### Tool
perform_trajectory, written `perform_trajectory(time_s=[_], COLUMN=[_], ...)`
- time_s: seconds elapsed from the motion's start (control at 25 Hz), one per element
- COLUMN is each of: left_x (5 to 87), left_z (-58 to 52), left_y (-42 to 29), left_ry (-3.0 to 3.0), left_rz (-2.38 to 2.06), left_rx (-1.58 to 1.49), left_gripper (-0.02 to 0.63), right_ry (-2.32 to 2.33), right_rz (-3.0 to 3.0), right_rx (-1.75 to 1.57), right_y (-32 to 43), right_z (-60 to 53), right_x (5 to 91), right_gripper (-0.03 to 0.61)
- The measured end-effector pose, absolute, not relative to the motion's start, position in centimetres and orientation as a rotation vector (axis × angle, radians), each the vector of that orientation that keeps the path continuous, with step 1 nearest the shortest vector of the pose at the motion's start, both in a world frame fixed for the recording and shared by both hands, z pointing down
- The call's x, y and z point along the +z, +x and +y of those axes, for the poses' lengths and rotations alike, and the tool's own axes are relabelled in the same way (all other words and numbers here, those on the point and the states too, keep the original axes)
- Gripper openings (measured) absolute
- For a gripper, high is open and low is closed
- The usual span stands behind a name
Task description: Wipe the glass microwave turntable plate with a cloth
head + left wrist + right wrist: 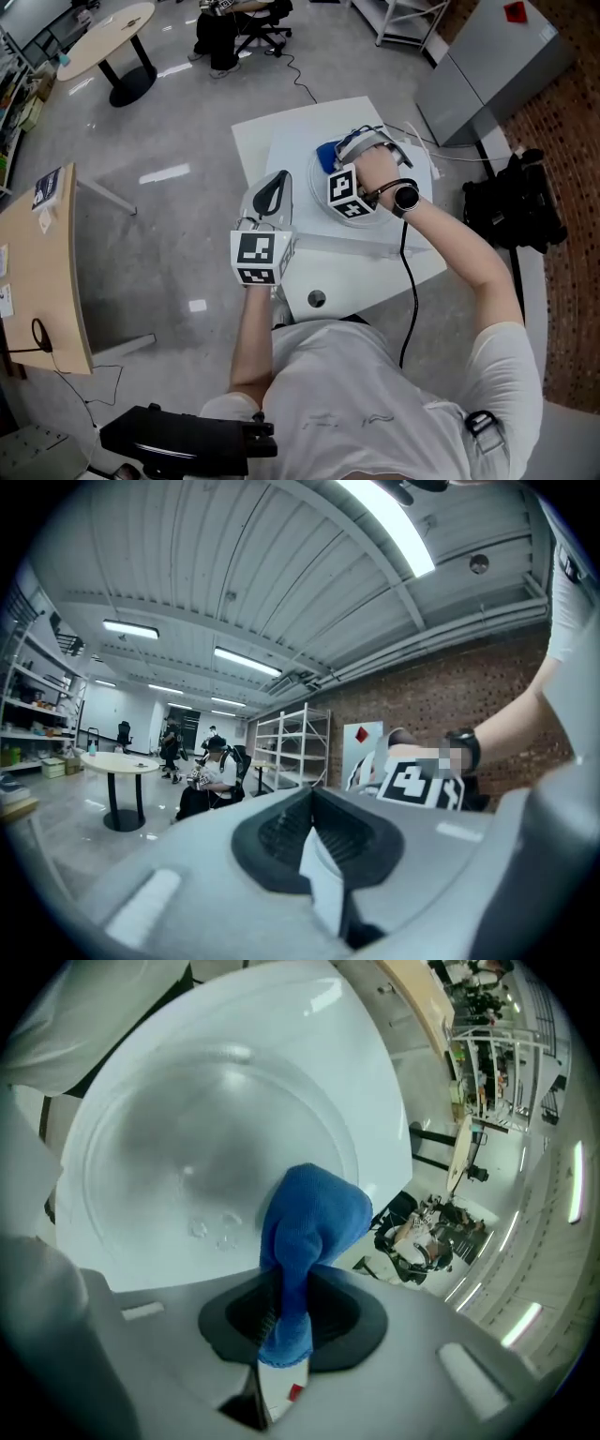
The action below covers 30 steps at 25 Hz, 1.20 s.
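The round glass turntable plate (384,208) lies flat on the white table (281,131). My right gripper (336,161) is over the plate's far left rim, shut on a bunched blue cloth (327,155). In the right gripper view the cloth (309,1227) sticks out from the jaws above the plate (178,1138), which carries a few water drops (211,1230). My left gripper (274,180) is off the plate at the table's left edge. In the left gripper view it (314,832) points out at the room, shut and holding nothing.
A black cable (405,281) runs off the table's near edge. A wooden desk (37,272) stands to the left, a round table (103,37) far left, a grey cabinet (487,66) and a black bag (516,202) to the right. A person sits on an office chair (225,28) behind.
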<state>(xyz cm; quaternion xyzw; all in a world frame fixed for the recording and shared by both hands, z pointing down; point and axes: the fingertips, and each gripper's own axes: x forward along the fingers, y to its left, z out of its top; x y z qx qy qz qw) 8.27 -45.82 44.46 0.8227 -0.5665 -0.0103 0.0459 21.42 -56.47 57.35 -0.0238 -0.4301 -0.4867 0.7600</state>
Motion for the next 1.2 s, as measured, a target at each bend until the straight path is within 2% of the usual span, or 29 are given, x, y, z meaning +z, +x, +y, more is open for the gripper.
perform_trajectory(time_s=[0.28, 0.64, 0.84, 1.2], left_x=[44.9, 44.6, 45.0, 44.9], left_z=[-45.9, -46.6, -46.9, -46.2], left_y=[9.0, 12.3, 12.8, 11.8], left_ry=[2.532, 2.588, 2.609, 2.577], left_rz=[-1.71, -1.597, -1.612, -1.658], left_rx=[-0.003, -0.014, -0.017, -0.01], left_gripper=[0.0, 0.0, 0.0, 0.0], right_ry=[0.017, -0.015, -0.064, -0.159], right_rz=[-0.858, -0.83, -0.867, -0.993], right_rx=[-0.901, -0.812, -0.841, -0.981], right_y=[31.3, 39.4, 38.0, 28.5], right_z=[-59.7, -52.6, -47.4, -43.9], right_x=[57.4, 57.0, 56.6, 57.2], right_gripper=[0.064, 0.064, 0.064, 0.064])
